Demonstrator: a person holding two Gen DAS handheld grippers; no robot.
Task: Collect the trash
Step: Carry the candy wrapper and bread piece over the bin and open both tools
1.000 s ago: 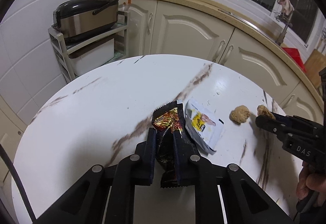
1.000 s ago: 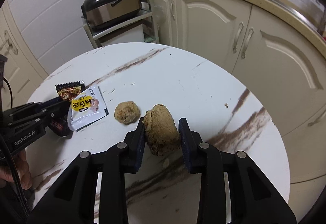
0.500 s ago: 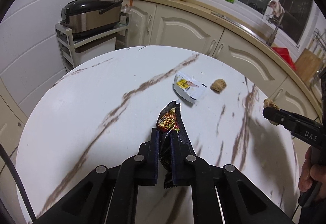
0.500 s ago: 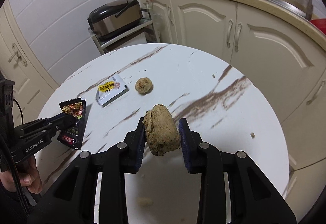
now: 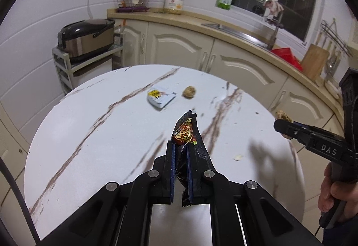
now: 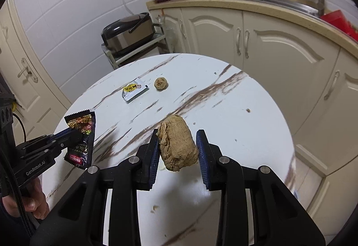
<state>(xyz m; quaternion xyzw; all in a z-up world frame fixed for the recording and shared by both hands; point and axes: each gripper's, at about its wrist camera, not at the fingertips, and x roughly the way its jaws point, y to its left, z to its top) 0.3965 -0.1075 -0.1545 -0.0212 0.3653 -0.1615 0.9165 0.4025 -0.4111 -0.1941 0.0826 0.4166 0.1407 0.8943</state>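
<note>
Both tongs had lifted higher off the counter (image 5: pixel 89 134) vs a sec ago, and the leftover trash looked farther away. Left tongs (image 5: pixel 180 147) were clenched on the dark wrapper (image 5: pixel 185 134), held in the air; right tongs (image 6: pixel 177 140) were clamped round the brown lump (image 6: pixel 177 143), also clear of the surface.

Progress, as a judgement: approx half done. Two pieces were picked up, but no bin showed in either view, so drop-off was yet to come. Left on the counter: a white-and-yellow packet (image 6: pixel 134 90) and a small brown ball (image 6: pixel 161 84) just beside it, toward the far side, plus a few crumbs (image 6: pixel 154 208) near the front edge.

Counter was round, white w/ brown marble streaks. Room was a kitchen: cream cabinets (image 6: pixel 279 48) behind, a rice cooker (image 5: pixel 86 36) on a small rack, a sink (image 6: pixel 277 0) under a dark window, white tiled walls.
</note>
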